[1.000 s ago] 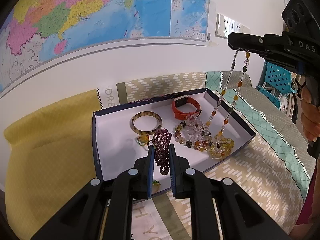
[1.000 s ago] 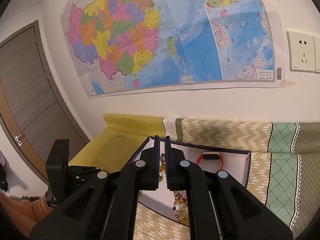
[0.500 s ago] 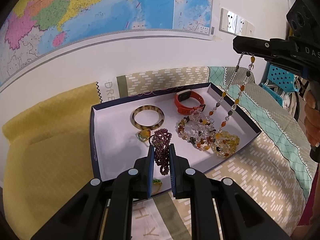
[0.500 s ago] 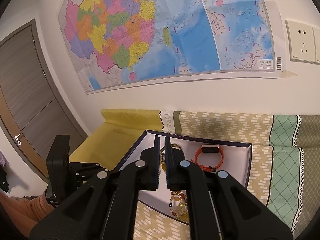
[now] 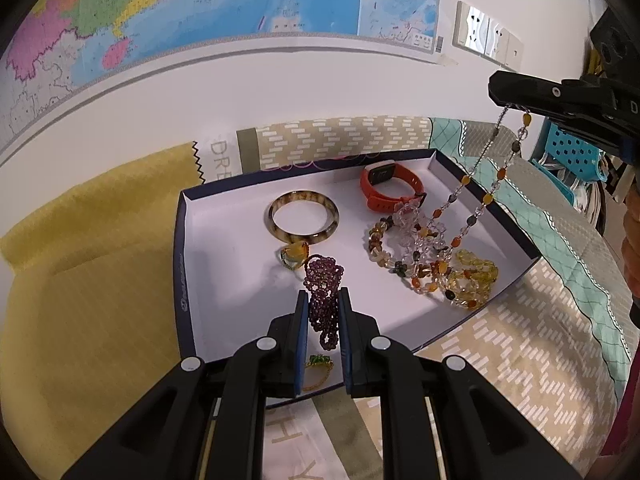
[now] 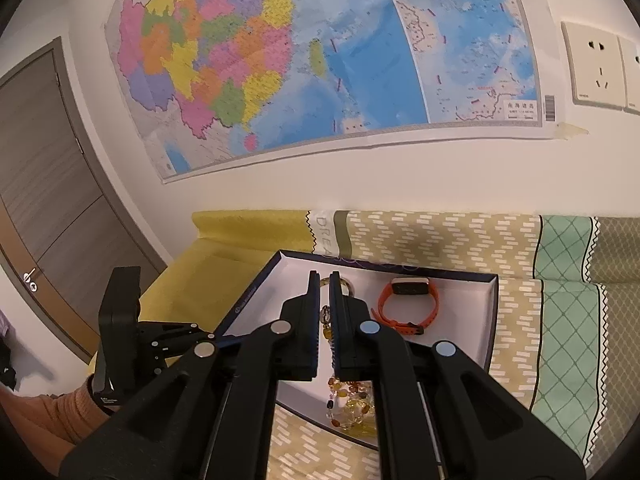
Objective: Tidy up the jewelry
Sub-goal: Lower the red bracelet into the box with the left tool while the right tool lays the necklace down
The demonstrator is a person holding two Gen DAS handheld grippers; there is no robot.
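Your left gripper [image 5: 323,312] clamps purple bead bracelet [image 5: 323,292] | hangs 12–6 over box [image 5: 181,280] | right gripper [image 6: 325,296] pinches beaded necklace [image 5: 476,212], trailing toward 7.

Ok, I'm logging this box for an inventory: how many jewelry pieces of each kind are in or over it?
Bangle: 1
Watch band: 1
Ring: 1
Green-stone piece: 1
Purple strand: 1
Necklace: 1
Bead bracelets: 3, piled, so roughly
Total: 9
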